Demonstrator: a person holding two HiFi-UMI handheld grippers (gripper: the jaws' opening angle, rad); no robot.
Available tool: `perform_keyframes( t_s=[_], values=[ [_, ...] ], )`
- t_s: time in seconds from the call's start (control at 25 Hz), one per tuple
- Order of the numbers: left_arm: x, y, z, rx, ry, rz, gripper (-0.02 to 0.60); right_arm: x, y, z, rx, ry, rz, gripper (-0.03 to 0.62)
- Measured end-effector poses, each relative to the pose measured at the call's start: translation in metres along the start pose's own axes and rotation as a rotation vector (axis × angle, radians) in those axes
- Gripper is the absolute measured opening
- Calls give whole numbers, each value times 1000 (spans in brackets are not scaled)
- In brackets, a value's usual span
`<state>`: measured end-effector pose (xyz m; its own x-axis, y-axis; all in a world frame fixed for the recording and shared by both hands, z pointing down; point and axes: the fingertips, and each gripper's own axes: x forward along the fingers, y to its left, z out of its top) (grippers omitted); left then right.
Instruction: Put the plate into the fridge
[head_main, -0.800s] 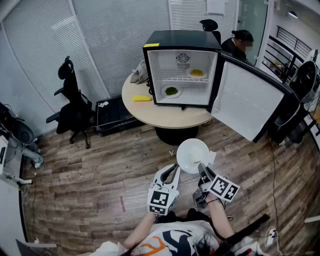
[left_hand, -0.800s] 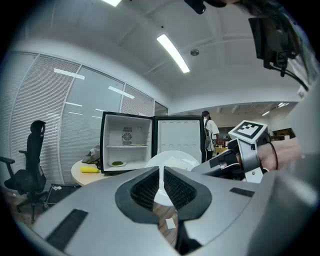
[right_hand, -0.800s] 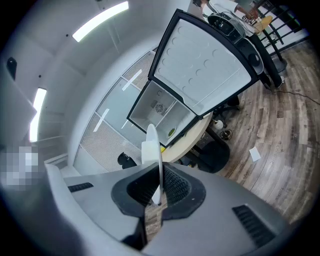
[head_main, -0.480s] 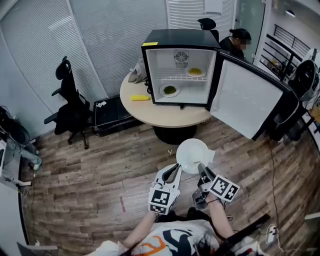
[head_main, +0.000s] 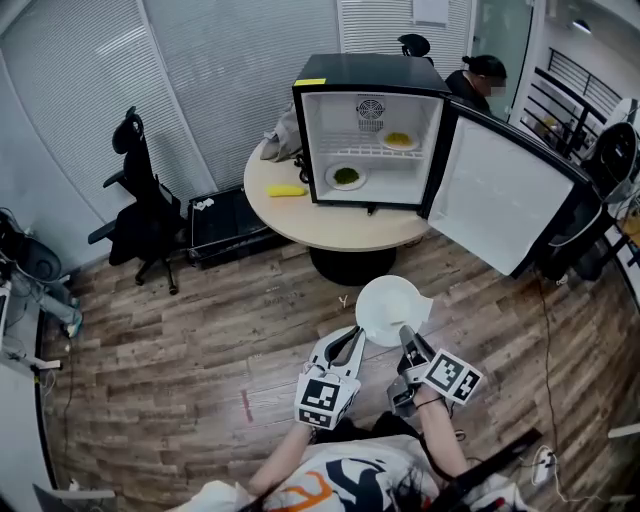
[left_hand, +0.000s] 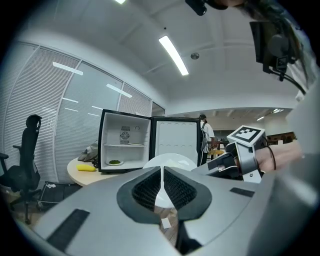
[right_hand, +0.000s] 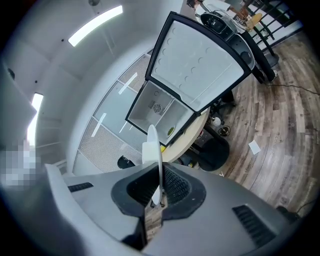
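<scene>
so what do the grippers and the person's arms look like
Both left gripper and right gripper have pale grey shells, black ribbed pads and a cube of black-and-white square markers. The person wears a white top printed orange and navy, plus a dark wristband.

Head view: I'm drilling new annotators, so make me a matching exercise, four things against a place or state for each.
1 empty white plate
2 plate of green food
3 plate of yellow food
4 fridge door

a on the wire shelf of the fridge
b swung open
c clamped in the right gripper
d on the fridge floor

Pairs: 1-c, 2-d, 3-a, 4-b
</scene>
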<state>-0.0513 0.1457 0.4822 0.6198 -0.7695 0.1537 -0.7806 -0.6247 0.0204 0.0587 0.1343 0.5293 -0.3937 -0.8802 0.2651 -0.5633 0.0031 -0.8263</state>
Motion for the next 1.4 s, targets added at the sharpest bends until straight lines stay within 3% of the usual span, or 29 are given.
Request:
perform_keyframes(
  t_s=[0.28, 0.64, 0.88, 1.4],
  values=[
    [-6, 9, -10, -28, 26, -12, 25, 0, -3, -16, 27, 19, -22, 23],
    [15, 16, -12, -17, 38, -14, 25, 15, -18, -1, 45, 16, -42, 23],
    [52, 31, -7, 7, 56, -7, 25, 46, -29, 29, 71, 4, -28, 23],
    [167, 66, 5, -16, 73, 52, 25, 126, -57, 115, 75, 47, -6, 23]
  ],
)
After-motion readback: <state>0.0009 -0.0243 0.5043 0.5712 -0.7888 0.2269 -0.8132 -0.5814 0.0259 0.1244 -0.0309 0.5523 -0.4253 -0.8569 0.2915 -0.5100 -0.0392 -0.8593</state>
